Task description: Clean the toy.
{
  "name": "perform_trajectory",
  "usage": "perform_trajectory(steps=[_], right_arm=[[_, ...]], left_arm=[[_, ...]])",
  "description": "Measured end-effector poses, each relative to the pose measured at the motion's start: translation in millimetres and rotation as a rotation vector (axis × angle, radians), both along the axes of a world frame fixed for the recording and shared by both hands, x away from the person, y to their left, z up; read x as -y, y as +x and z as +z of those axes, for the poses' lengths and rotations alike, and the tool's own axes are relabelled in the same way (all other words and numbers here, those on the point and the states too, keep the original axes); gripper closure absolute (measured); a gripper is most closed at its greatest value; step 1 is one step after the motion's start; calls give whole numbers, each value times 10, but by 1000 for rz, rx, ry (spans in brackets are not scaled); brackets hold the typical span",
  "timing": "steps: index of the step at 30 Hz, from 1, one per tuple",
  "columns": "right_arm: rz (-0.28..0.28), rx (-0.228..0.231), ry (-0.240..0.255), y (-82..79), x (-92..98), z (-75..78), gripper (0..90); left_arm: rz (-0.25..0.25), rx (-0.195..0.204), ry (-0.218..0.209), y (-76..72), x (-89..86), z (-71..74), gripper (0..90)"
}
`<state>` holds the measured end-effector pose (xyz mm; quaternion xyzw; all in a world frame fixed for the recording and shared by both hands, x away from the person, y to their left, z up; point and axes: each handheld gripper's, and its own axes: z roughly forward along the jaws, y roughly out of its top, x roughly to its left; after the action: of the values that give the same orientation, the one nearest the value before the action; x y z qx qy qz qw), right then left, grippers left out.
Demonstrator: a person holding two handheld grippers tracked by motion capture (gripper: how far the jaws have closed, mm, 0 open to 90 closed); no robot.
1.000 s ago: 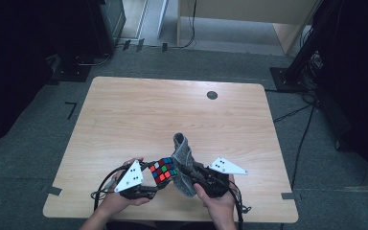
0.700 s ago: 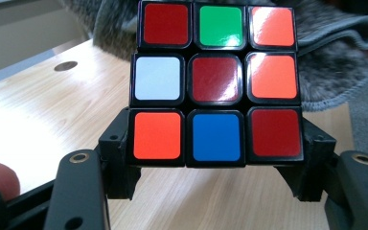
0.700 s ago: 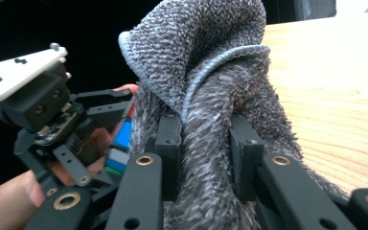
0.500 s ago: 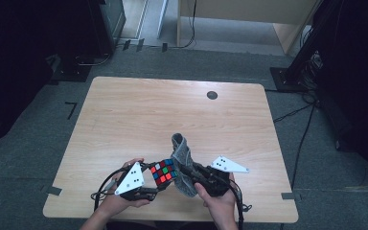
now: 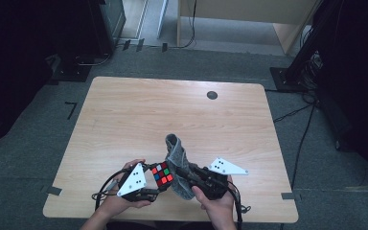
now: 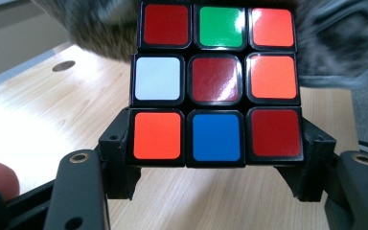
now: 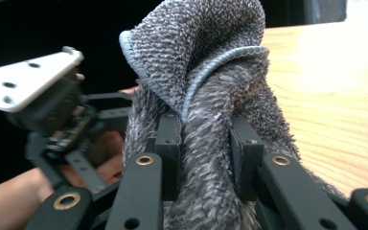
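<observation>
While a person's two forearms come in over the near edge of a pale wooden table (image 5: pixel 124 120), each hand holds a black two-jaw gripper, and the two tools meet close together just above the tabletop. Clamped between the jaws of the left gripper (image 6: pixel 215 165) is a black-framed plastic puzzle cube with coloured square stickers (image 6: pixel 215 84); its two jaws press against the cube's lower left and lower right sides, so the tool is closed firmly on the cube. Facing that gripper's camera, the cube shows a top row of dark red, green and orange, a middle row of white, dark red and orange, and a bottom row of orange, blue and dark red. Just past the cube, touching or nearly touching its far side, hangs a blurred mass of grey cloth. In the high view the left gripper (image 5: pixel 148 184) carries a grey three-cornered plate, and the cube (image 5: pixel 162 174) sits at its tip. Pinched between the jaws of the right gripper (image 7: pixel 206 158) is a grey looped terry cloth with a stitched blue-grey hem (image 7: pixel 206 72), bunched into a thick fold that rises above the jaw tips and curls over. From above, the right gripper (image 5: pixel 191 178) lies immediately right of the cube, with the cloth (image 5: pixel 177 153) standing up from it and draping beside the cube.
</observation>
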<state>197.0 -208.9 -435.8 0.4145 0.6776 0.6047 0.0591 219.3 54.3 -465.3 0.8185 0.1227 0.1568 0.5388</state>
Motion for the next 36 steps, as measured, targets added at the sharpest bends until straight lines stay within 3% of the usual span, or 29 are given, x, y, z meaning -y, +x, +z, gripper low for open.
perform_trajectory(steps=[6,10,15,18,21,23,26,29,32,36], right_arm=[[-44,-28,-48,63,69,-105,719],[-16,12,-55,-6,-15,-27,720],[-8,48,-33,-67,-53,70,721],[-20,10,8,-35,0,42,722],[-58,-11,0,16,56,-40,723],[-81,-22,-31,39,84,-82,725],[-67,-32,-36,36,70,-97,725],[-77,0,-62,-20,7,-34,726],[-20,32,4,-69,-22,59,726],[-39,72,-42,-114,-61,113,725]], left_arm=[[44,-32,-36,52,-44,7,342],[73,-47,-20,65,-16,-26,342],[-2,-21,-17,-6,25,-16,342],[-39,10,-1,-54,50,10,342],[-1,9,-27,-40,25,38,341],[54,-5,-64,0,-28,51,341],[71,-22,-83,38,-66,47,342],[59,-24,-56,41,-56,23,342],[24,-7,3,-4,30,-18,342],[-14,13,-12,-69,80,12,341]])
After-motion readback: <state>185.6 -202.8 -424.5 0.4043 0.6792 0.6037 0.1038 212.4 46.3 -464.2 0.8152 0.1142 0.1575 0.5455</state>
